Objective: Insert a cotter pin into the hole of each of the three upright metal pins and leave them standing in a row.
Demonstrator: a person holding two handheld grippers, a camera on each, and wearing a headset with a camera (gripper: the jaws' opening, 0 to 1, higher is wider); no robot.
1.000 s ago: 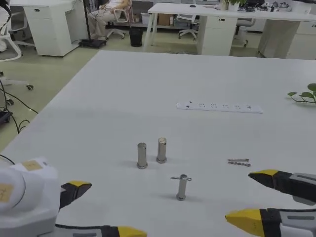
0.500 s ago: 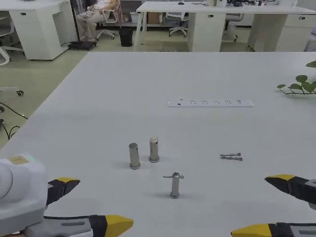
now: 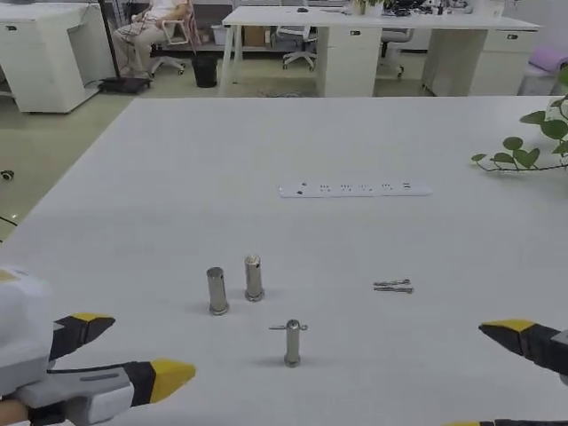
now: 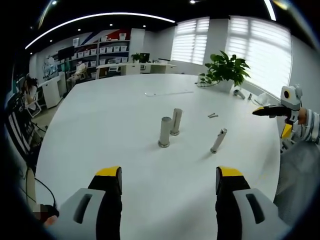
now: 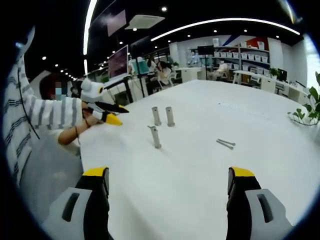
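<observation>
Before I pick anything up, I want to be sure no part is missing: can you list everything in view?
Bare metal pins: 2, silver, standing side by side mid-table.
Fitted metal pin: 1, silver, standing nearer, to their right, with a cotter pin through its top.
Loose cotter pins: 2, silver, lying together right of the pins.
Power strip: 1, white, farther back.
Plant: 1, green, at the table's right edge.
Table: 1, white.
Desks: several, white, in the background.
Seated person: 1, far back left.
Left gripper: 1, grey with yellow tips, open, empty.
Right gripper: 1, grey with yellow tips, open, empty.
</observation>
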